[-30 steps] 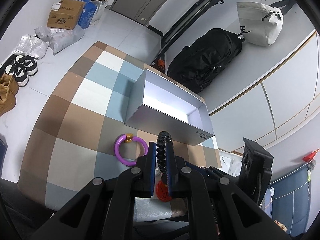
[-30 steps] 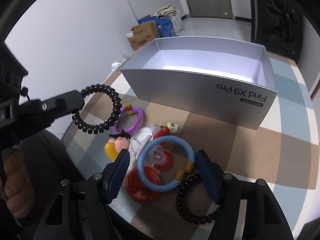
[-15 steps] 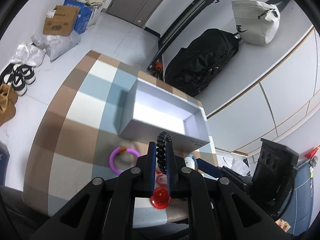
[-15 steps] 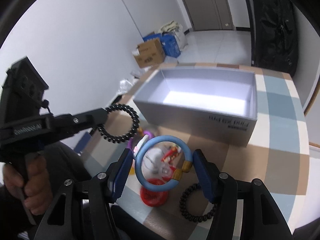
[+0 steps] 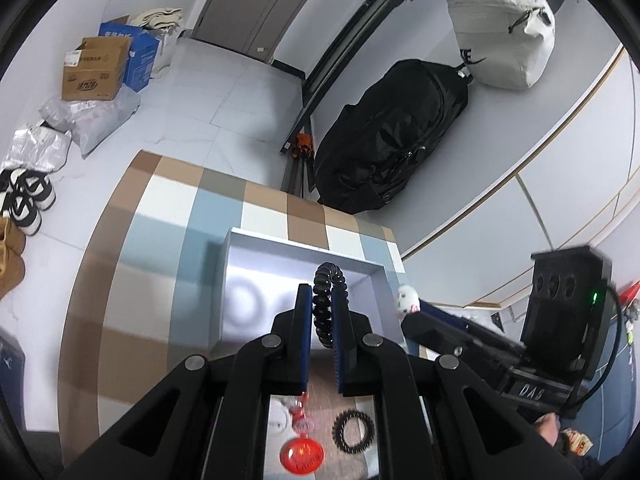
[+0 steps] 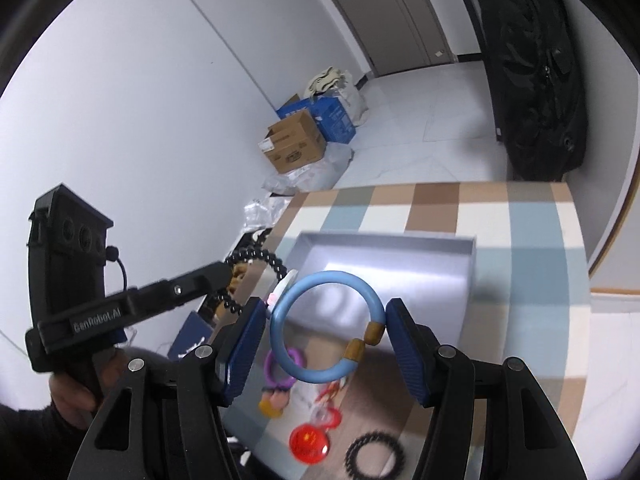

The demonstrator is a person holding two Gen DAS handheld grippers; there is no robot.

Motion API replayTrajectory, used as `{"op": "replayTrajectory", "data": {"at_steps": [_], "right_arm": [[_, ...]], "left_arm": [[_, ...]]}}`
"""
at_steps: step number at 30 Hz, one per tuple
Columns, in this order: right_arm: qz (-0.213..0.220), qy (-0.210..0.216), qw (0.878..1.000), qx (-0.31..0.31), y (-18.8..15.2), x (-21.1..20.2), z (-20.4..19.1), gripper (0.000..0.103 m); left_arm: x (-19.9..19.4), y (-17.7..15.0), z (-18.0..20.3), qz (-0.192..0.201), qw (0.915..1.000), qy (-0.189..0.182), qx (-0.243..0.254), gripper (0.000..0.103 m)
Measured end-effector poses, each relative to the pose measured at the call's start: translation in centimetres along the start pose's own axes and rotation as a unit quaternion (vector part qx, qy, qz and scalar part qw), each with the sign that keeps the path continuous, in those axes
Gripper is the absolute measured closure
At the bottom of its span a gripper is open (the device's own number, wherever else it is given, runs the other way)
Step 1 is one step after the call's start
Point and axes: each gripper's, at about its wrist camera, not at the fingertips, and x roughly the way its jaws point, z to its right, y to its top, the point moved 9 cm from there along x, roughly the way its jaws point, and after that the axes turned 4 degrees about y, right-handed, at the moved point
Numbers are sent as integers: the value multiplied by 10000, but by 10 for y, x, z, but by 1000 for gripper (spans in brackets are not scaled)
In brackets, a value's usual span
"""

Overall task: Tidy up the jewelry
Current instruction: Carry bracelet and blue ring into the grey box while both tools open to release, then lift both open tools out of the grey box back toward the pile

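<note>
**Two bracelets held above silver box**

The left gripper (image 5: 322,320) pinched a black beaded bracelet (image 5: 328,300) over the silver box (image 5: 256,240); the right gripper (image 6: 326,336) clamped a blue bangle (image 6: 328,332) above it. The box's visible interior held nothing. A red badge (image 6: 309,442), purple ring (image 6: 280,368) and black coil band (image 6: 375,455) lay nearer on the checked table (image 6: 532,216).

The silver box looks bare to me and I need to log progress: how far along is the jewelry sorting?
Early: nothing shows inside the silver box. In hand: the left gripper is shut on a black coil bracelet and the right gripper on a blue bangle, both raised over it. Left on the table: purple ring, red badge, second black coil and small trinkets.
</note>
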Motion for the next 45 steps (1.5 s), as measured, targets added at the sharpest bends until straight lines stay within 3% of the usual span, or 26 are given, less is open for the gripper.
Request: {"op": "replayTrajectory", "data": {"at_steps": [10,23,26,28,31,35,40,45], "right_arm": [[-379,-225,9987,238,23,25,38,41],[-544,-30,9962,681,23,44,58,40],[-476,9,9959,769,24,43,57,40],[-454,81,9957,801,25,42,56,35],[-265,77,9965,785,30,34,56,25],[42,18,9961,880,34,18,58,8],[269,9,9951,953,33,2,58,5],[533,-212,9962,655,29,-13,50,0]], "left_arm": [[51,10,-5,-318,9990,196,231,98],[63,2,-11,-412,9989,199,109,97],[68,5,-8,-494,9987,131,69,85],[65,7,-8,-439,9990,97,29,61],[55,11,-7,-289,9996,11,-36,45],[45,13,-3,-142,9997,129,133,43],[29,11,-1,223,9975,503,449,30],[16,2,-8,304,9961,652,519,30]]}}
